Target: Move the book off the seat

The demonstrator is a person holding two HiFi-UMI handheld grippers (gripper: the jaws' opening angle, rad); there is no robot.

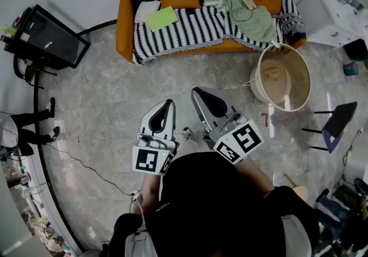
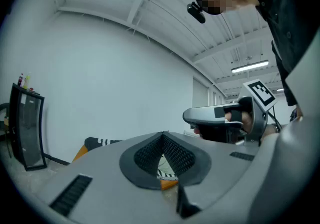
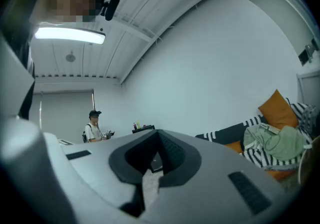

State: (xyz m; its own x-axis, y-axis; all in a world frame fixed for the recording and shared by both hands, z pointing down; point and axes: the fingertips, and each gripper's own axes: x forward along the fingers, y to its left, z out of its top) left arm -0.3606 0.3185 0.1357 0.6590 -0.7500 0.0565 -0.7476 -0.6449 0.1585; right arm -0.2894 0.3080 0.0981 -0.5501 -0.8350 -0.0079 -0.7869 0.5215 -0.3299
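- Crossing the grey marbled floor (image 1: 103, 106) looks like the step in hand: both grippers are well short of the sofa, and the task's thing is untouched.
- Orange sofa (image 1: 125, 31), set against the white wall; the landmark for every entry below.
- Black-and-white striped blanket (image 1: 195, 29), draped over the sofa's back and seat.
- Tall black cabinet (image 1: 49, 36), well apart from the sofa's left end, by the wall.
- Round beige basket (image 1: 293, 77), on the floor just in front of the sofa's right end.
- Pale green garment (image 1: 241, 11), heaped on the sofa's right half.
- Light green book (image 1: 162, 18), lying flat on the blanket on the sofa's left half, just beside a white cushion (image 1: 145, 10); it is not yet off the seat.
- Level left gripper (image 1: 168, 102), jaws closed tip to tip and holding nothing; the sofa shows ahead of it.
- Level right gripper (image 1: 196, 90), jaws fully closed, likewise empty.
- Next move, as a judgement: walk up to the sofa's left half, open one claw, and work a jaw under the book's edge. The book is thin and lies on soft cloth, so the blanket may get pinched with it.
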